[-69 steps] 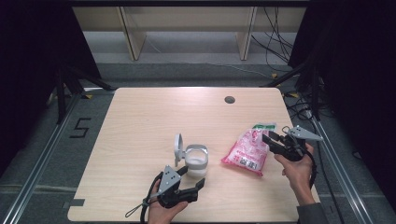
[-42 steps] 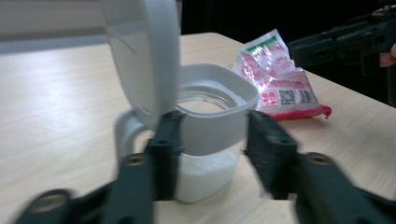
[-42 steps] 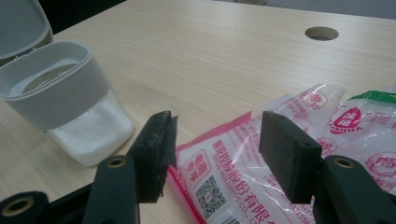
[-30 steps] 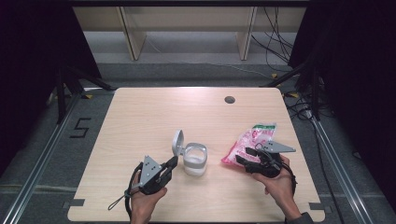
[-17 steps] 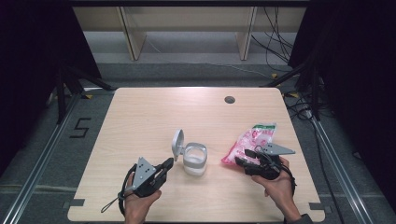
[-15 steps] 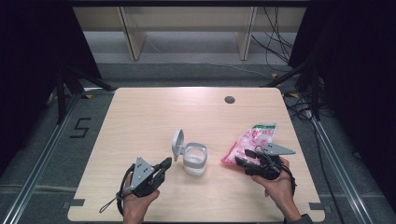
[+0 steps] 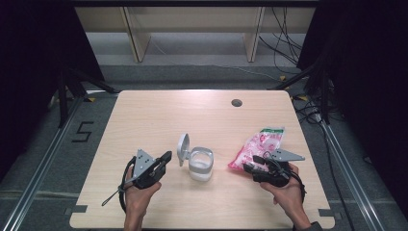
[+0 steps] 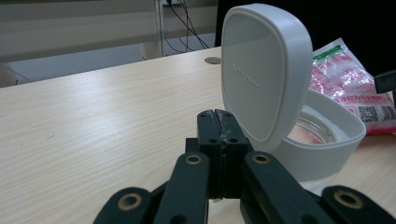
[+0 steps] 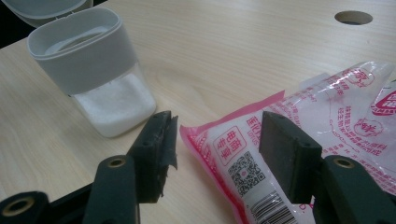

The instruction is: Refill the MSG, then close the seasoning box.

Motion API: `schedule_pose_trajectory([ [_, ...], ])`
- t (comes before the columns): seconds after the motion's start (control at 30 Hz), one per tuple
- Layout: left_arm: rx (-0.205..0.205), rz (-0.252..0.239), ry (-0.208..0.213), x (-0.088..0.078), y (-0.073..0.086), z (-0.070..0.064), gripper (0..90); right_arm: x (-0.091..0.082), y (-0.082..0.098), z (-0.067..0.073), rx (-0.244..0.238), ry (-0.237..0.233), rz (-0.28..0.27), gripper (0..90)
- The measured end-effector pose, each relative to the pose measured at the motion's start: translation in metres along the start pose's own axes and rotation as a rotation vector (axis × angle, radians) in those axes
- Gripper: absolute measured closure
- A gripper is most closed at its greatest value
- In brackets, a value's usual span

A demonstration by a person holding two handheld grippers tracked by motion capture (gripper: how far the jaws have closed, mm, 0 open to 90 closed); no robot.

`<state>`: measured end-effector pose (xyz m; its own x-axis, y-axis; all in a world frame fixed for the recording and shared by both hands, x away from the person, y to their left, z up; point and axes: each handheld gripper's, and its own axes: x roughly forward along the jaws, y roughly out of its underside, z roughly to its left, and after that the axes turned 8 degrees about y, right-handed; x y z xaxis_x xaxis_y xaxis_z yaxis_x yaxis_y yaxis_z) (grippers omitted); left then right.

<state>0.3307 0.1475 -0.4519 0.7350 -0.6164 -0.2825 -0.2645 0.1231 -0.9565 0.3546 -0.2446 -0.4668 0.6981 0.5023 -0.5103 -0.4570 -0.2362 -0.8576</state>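
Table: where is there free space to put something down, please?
The table is bare along its far edge up to the hole and on its left side. It is crowded near the front: container, pink bag, both grippers.

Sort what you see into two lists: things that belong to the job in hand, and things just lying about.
In the job:
- white flip-lid container of white granules
- pink-printed clear plastic bag
- left gripper
- right gripper

Lying about:
- black cables on the floor
- pale wooden shelf legs

One camera looks down from above; two ride low, sharing the white flip-lid plastic container (image 7: 200,163), centre-frame overhead.
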Motion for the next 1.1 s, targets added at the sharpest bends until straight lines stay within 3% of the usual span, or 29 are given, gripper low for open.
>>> schedule_pose_trajectory([
  [0.07, 0.004, -0.004, 0.003, 0.002, -0.002, 0.001, 89.4, 0.0, 0.001, 0.0, -0.003, 0.002, 0.003, 45.1],
  [0.1, 0.001, -0.009, 0.006, 0.004, -0.004, 0.001, 89.4, 0.0, 0.001, 0.003, 0.024, 0.001, 0.003, 45.0],
  [0.17, -0.003, -0.009, 0.014, 0.005, -0.005, 0.001, 89.4, 0.0, 0.001, 0.002, -0.003, -0.011, 0.006, 45.0],
  [0.2, 0.002, -0.004, 0.012, 0.006, -0.005, 0.0, 89.4, 0.0, 0.002, 0.005, 0.023, 0.004, 0.02, 45.1],
  [0.27, 0.003, 0.0, 0.015, 0.009, -0.006, 0.0, 89.4, 0.0, 0.003, 0.004, 0.018, -0.002, 0.02, 45.1],
  [0.3, 0.006, -0.006, 0.024, 0.011, -0.007, 0.0, 89.4, 0.001, 0.003, 0.001, -0.013, -0.011, 0.004, 45.0],
  [0.37, 0.009, -0.006, 0.022, 0.012, -0.009, -0.002, 89.4, 0.001, 0.004, 0.005, 0.033, -0.005, 0.012, 45.0],
  [0.5, 0.022, -0.005, 0.028, 0.014, -0.012, -0.005, 89.4, 0.0, 0.003, 0.003, 0.012, 0.002, 0.017, 44.9],
  [0.53, 0.029, -0.003, 0.03, 0.014, -0.013, -0.005, 89.4, 0.0, 0.003, 0.001, -0.021, 0.01, 0.011, 44.9],
  [0.7, 0.033, -0.01, 0.03, 0.015, -0.014, -0.007, 89.4, 0.0, 0.003, 0.0, -0.021, 0.015, 0.012, 44.9],
  [0.73, 0.036, -0.013, 0.033, 0.015, -0.014, -0.007, 89.4, 0.0, 0.003, 0.003, 0.015, 0.003, 0.024, 44.9],
  [0.87, 0.033, -0.018, 0.031, 0.013, -0.014, -0.008, 89.4, 0.0, 0.004, 0.003, 0.02, 0.002, 0.025, 44.9],
  [0.93, 0.041, -0.023, 0.036, 0.013, -0.014, -0.009, 89.4, 0.0, 0.003, 0.001, -0.023, 0.017, 0.015, 44.9],
  [0.97, 0.044, -0.019, 0.035, 0.012, -0.014, -0.01, 89.4, 0.0, 0.003, 0.001, -0.023, 0.018, 0.014, 44.9],
  [1.0, 0.048, -0.02, 0.033, 0.012, -0.015, -0.011, 89.4, -0.001, 0.004, 0.003, 0.011, 0.005, 0.024, 44.9],
  [1.1, 0.053, -0.024, 0.036, 0.011, -0.014, -0.012, 89.4, -0.001, 0.003, 0.001, -0.023, 0.015, 0.014, 44.9],
])
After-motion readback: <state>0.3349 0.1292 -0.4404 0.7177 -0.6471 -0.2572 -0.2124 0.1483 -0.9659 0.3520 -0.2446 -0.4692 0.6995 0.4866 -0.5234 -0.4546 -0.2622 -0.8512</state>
